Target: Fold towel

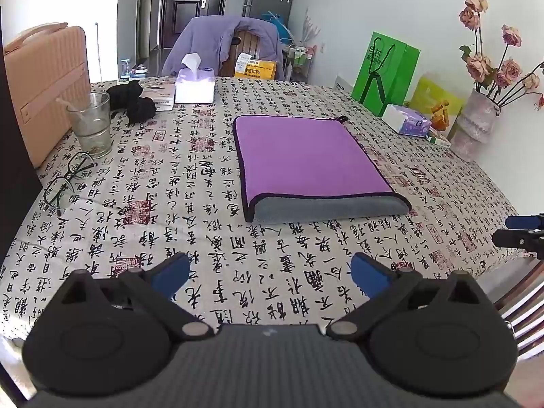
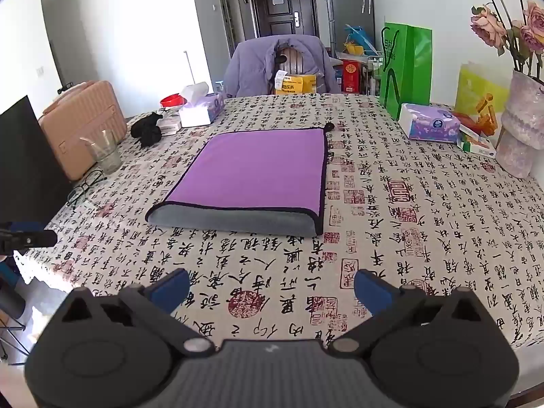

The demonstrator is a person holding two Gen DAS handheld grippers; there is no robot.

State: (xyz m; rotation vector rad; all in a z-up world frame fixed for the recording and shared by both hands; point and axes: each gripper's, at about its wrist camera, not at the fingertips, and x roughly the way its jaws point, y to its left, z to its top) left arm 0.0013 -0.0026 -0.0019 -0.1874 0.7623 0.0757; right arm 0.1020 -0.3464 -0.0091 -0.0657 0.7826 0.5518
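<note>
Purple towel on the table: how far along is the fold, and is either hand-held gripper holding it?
Done: the purple microfibre towel lies folded once, its grey underside rolled up along the near fold, edges roughly aligned. In hand: nothing; the left hand-held gripper and right hand-held gripper are open, short of the towel. Left: probably another fold, if a smaller packet is wanted.

Glass [image 1: 91, 124], glasses [image 1: 66, 179], tissue box [image 2: 431, 126], vase [image 2: 522, 124]
</note>
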